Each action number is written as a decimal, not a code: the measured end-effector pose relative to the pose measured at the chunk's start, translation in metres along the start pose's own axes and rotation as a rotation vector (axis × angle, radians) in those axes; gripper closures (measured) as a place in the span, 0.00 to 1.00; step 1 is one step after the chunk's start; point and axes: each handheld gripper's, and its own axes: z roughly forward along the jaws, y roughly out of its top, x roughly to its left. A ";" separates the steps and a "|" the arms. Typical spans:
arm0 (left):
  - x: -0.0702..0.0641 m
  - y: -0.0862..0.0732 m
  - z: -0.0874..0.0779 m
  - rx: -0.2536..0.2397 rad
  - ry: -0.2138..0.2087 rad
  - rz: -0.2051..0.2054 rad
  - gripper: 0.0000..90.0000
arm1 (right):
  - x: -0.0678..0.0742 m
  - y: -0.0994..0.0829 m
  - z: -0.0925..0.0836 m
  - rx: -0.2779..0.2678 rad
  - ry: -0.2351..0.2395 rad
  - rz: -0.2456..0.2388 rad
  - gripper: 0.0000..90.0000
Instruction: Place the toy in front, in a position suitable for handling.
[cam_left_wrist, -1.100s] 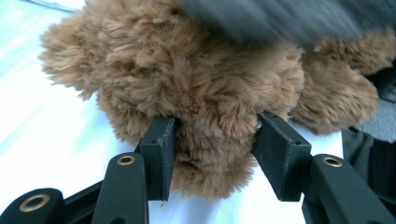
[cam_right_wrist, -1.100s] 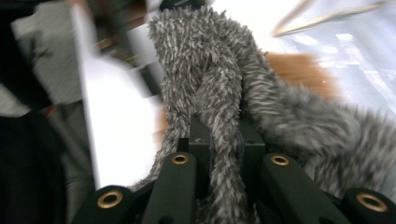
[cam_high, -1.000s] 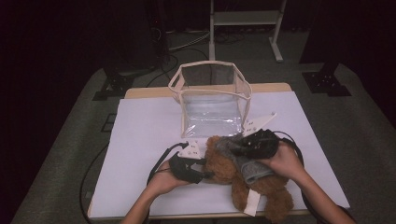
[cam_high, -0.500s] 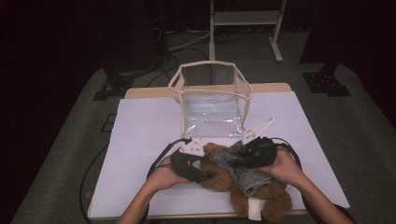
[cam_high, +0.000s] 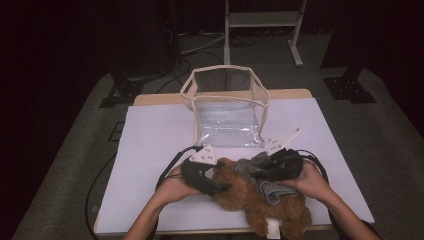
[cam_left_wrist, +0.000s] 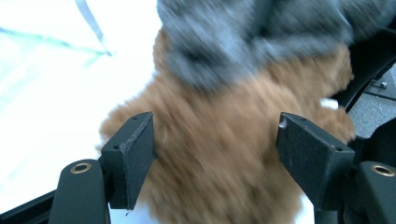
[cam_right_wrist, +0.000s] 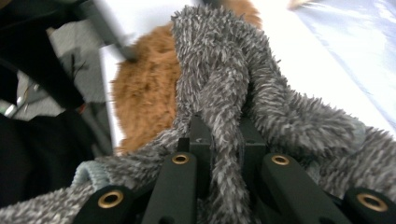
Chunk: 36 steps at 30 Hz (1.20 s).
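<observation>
So far: dressing or undressing work on the plush is under way; which of the 2 it is I cannot tell.
Bear: brown teddy bear (cam_high: 250, 197) lies on the white table sheet (cam_high: 150, 150) at the near edge, between the 2 hands, well short of the bag.
Garment: grey fuzzy garment (cam_right_wrist: 233, 84) is draped over the bear's upper body, bunched toward the person's right.
Left gripper: left gripper (cam_left_wrist: 215, 154) has jaws standing apart with the brown fur between them; they have just been opening, and the pads do not press the fur, so I judge that hold released.
Right gripper: right gripper (cam_right_wrist: 224, 140) is clamped tight on a fold of the grey garment, pinched between both jaws.
Bag: clear bag with cream trim (cam_high: 227, 107) stands open at the far middle of the sheet, nothing visible inside.
Done: garment gripped and partly gathered on 1 side.
Left: finish moving the garment on or off the bear; if the bag is the goal, as I judge likely, nothing has reached it.
</observation>
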 end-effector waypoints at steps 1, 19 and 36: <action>0.000 0.003 0.001 0.006 -0.005 0.006 0.31 | 0.004 0.001 0.000 0.003 0.010 -0.016 0.89; -0.008 0.001 -0.003 0.064 -0.019 0.053 0.35 | -0.002 -0.031 -0.026 -0.031 -0.032 0.030 0.89; 0.030 0.014 0.023 0.156 -0.129 0.004 0.07 | -0.011 -0.020 -0.001 -0.014 -0.016 0.002 0.88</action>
